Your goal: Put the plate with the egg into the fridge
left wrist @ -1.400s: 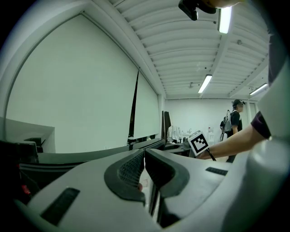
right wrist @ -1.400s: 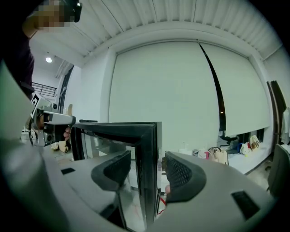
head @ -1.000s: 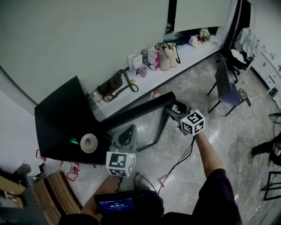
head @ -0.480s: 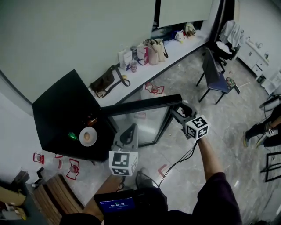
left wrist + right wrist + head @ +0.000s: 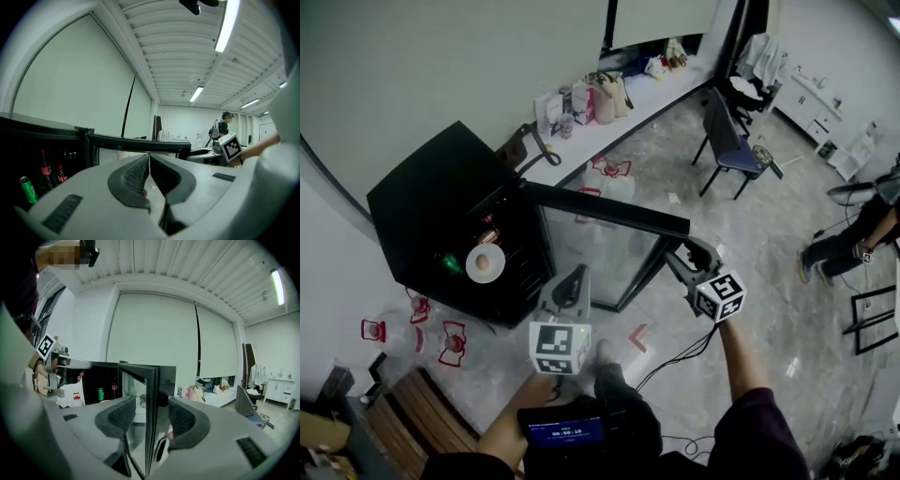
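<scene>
The black fridge [image 5: 422,202] stands open, its glass door [image 5: 609,211] swung out to the right. A white plate with a brown egg [image 5: 486,263] shows in the fridge opening beside a green can [image 5: 445,262]; it seems to rest on a shelf. My right gripper [image 5: 680,251] is at the door's free end. In the right gripper view, the right gripper [image 5: 152,414] is open and straddles the door's edge [image 5: 152,394], with a gap on each side. My left gripper [image 5: 578,272] hovers right of the plate, apart from it. The left gripper [image 5: 149,161] is shut and holds nothing.
Bottles [image 5: 44,168] and the green can [image 5: 28,188] stand inside the fridge. A counter with bags [image 5: 600,94] runs along the back wall, a chair [image 5: 727,141] beside it. A person [image 5: 853,234] stands at the right. Red-and-white markers [image 5: 450,342] and a cable [image 5: 675,352] lie on the floor.
The head view has swung, so the fridge's inside shows more. The plate stays beside the green can. My right gripper stays at the door's end; my left stays low in front.
</scene>
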The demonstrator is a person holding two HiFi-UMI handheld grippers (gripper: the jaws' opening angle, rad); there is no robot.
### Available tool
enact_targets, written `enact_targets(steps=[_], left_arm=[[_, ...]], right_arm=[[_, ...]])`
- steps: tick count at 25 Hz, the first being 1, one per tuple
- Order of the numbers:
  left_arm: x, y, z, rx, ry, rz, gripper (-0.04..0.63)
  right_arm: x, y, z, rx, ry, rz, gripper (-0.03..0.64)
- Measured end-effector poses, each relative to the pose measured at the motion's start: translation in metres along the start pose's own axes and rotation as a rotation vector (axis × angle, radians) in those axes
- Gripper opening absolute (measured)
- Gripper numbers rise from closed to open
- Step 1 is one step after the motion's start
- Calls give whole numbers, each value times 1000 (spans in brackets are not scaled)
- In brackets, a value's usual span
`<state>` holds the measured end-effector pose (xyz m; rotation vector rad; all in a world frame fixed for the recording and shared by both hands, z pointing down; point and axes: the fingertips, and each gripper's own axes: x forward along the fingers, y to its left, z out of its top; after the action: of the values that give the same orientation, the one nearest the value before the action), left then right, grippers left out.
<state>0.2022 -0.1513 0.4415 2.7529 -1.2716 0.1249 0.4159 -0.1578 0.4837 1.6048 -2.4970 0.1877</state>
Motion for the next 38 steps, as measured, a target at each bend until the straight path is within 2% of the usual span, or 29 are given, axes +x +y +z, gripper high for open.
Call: enact_targets(steps=[3, 7, 9, 10, 12, 14, 19, 22, 26, 28, 33, 38], left_arm=[[-19, -11, -8, -19, 7, -1, 9], [-41, -18, -12, -41, 12, 20, 11], [-53, -19, -10, -51, 9, 44, 11], [-59, -18, -9, -56, 5, 60, 9], [-71, -12, -5, -64, -6, 98, 11], [-82, -4, -1, -68, -17, 138, 9], [-106, 7, 3, -63, -23, 217, 9], [-120, 13, 4, -69, -27, 270, 9], [-145, 27, 6, -68, -40, 348, 11], [-158, 38, 4, -73, -42, 393, 9], [-195, 72, -5, -91, -45, 480, 11], [-236, 112, -9, -101, -54, 535, 11]], right_arm=[[-25, 35, -4, -8, -11, 22, 218], [-51, 77, -13, -73, -14, 72, 195], [-66, 97, 0, -66, -52, 107, 191], [-74, 103, 10, -64, -87, 122, 179], [-87, 111, 27, -107, -127, 154, 112], [-93, 126, 41, -226, -120, 207, 94], [-87, 183, 57, -639, -111, 415, 95], [-78, 205, 48, -758, -73, 525, 95], [-74, 239, 42, -756, -78, 649, 94], [-71, 256, 41, -746, -101, 688, 67], [-53, 311, 42, -683, -156, 754, 63], [-26, 371, 47, -706, -167, 783, 61]])
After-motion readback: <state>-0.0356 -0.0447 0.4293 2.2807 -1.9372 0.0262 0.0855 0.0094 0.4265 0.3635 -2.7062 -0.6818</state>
